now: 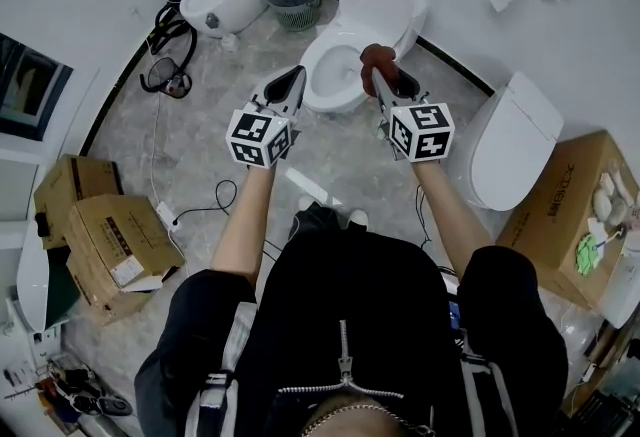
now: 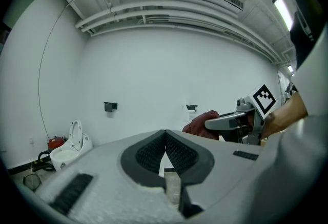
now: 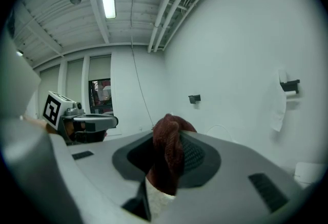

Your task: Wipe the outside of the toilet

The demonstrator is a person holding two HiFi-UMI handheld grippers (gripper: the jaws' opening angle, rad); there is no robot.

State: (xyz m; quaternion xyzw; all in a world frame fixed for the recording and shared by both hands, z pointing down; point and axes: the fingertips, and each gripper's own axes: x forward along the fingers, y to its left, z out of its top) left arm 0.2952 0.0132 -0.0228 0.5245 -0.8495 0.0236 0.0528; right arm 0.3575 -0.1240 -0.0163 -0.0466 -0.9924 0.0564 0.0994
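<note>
Here the right tongs (image 1: 388,83) clamp a cloth (image 1: 377,54) just above the toilet (image 1: 372,5), whose long axis runs straight ahead to the wall. The left tongs (image 1: 290,83), together and empty, hover beside its bowl.

The toilet (image 1: 382,10) is white, the cloth (image 1: 378,54) dark red, the floor (image 1: 205,140) marbled grey.

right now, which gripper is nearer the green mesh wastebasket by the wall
Left. In the head view the left gripper shows just below the green mesh wastebasket; the right gripper, shut on a dark red cloth, is farther right, across the open white toilet bowl.
</note>
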